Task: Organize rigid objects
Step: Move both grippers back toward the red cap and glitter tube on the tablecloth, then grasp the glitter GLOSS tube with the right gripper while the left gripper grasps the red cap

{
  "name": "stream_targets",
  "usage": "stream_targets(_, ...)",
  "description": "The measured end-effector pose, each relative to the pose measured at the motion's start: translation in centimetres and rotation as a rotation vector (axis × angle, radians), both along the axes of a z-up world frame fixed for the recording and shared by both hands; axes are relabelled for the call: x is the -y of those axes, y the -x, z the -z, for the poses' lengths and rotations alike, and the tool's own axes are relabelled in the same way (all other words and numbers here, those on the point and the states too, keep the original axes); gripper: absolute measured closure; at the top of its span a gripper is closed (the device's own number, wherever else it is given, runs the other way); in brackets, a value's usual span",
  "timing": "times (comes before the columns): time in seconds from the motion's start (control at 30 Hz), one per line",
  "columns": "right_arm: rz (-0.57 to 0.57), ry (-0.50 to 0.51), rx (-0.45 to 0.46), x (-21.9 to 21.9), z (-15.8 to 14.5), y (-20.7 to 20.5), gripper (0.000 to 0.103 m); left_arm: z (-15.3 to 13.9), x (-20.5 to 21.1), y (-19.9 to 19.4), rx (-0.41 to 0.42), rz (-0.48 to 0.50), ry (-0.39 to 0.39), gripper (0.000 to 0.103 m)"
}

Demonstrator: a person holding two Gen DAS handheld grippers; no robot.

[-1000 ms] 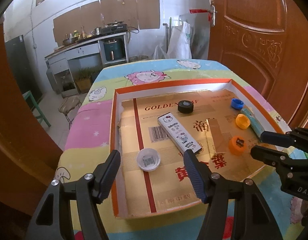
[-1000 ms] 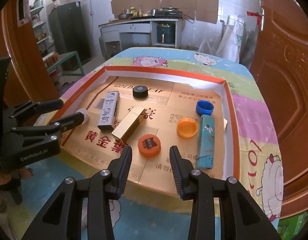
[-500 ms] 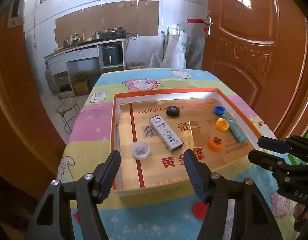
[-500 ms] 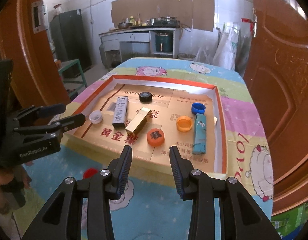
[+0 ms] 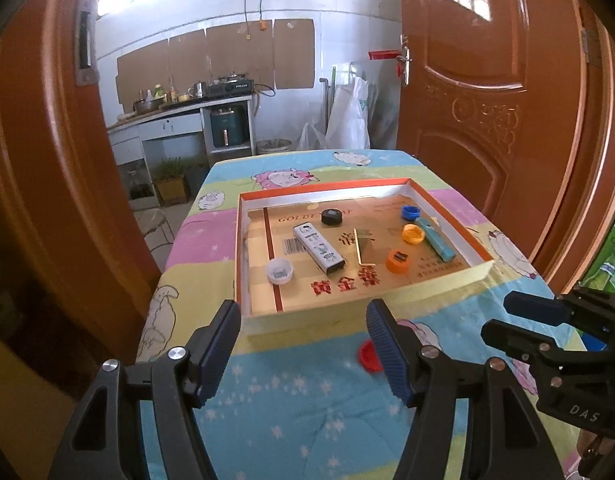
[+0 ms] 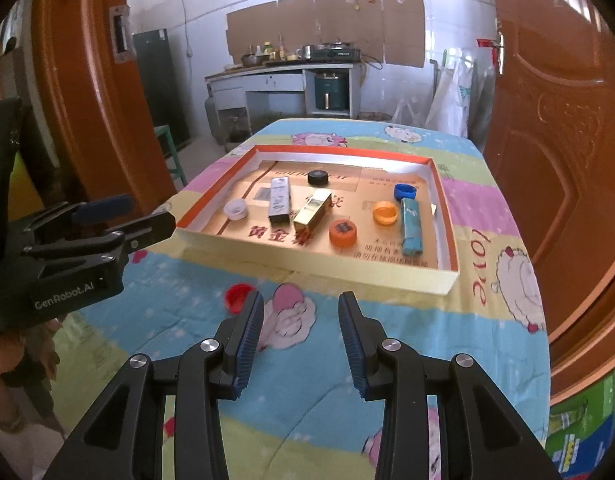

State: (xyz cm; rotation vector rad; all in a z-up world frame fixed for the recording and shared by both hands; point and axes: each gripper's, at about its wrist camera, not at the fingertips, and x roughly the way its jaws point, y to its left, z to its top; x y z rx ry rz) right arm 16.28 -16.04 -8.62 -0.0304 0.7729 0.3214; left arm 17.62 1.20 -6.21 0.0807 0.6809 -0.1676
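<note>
- Kitchen behind, table [image 5: 291, 412] up front; tray [image 6: 447, 280] mid-frame holds most pieces.
- Red cap [image 6: 237, 297] lower left, outside the tray.
- Left hand-held gripper [image 5: 303, 350] and right hand-held gripper [image 6: 301, 338]: both released, empty.

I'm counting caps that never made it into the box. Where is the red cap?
The red cap lies on the tablecloth outside the cardboard tray, just before its near wall. In the right wrist view it sits beside the right gripper's left finger.

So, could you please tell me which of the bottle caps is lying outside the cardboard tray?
The red cap. It lies on the tablecloth in front of the tray, while the white, black, blue and two orange caps all lie inside it.
</note>
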Motion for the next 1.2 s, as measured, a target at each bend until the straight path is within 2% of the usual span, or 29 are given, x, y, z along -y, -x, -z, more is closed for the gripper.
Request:
stream_targets(0.2, 0.014, -0.016, 0.000, -0.4, -0.4, 3.1, 0.063, -0.9, -0.1, 3.1, 0.040, -0.012, -0.017, 0.038)
stream_targets(0.47, 0.035, -0.020, 0.026, -0.8, -1.6, 6.7, 0.063, -2.4, -1.4, 6.6, 0.083, -0.024, 0.023, 0.038)
stream_targets(0.7, 0.057, -0.016, 0.057, -1.0, -2.8, 8.9, 0.063, -3.4, -1.9, 9.3, 0.122, -0.037, 0.022, 0.038)
stream_targets(0.93, 0.060, -0.005, 0.056, -2.1, -2.9, 10.2, 0.063, -3.6, -3.0, 11.0, 0.123, -0.068, 0.091, 0.038)
stream_targets(1.0, 0.055, -0.010, 0.050, -2.6, -2.6, 10.3, 0.061, -3.4, -3.4, 11.1, 0.117, -0.078, 0.105, 0.038)
stream_targets(1.07, 0.050, -0.015, 0.042, -3.1, -2.2, 10.2, 0.051, -3.3, -3.6, 11.1, 0.114, -0.086, 0.104, 0.038)
stream_targets(1.2, 0.052, -0.005, 0.014, -4.3, -0.8, 9.7, 0.050, -2.8, -4.2, 11.2, 0.109, -0.099, 0.105, 0.038)
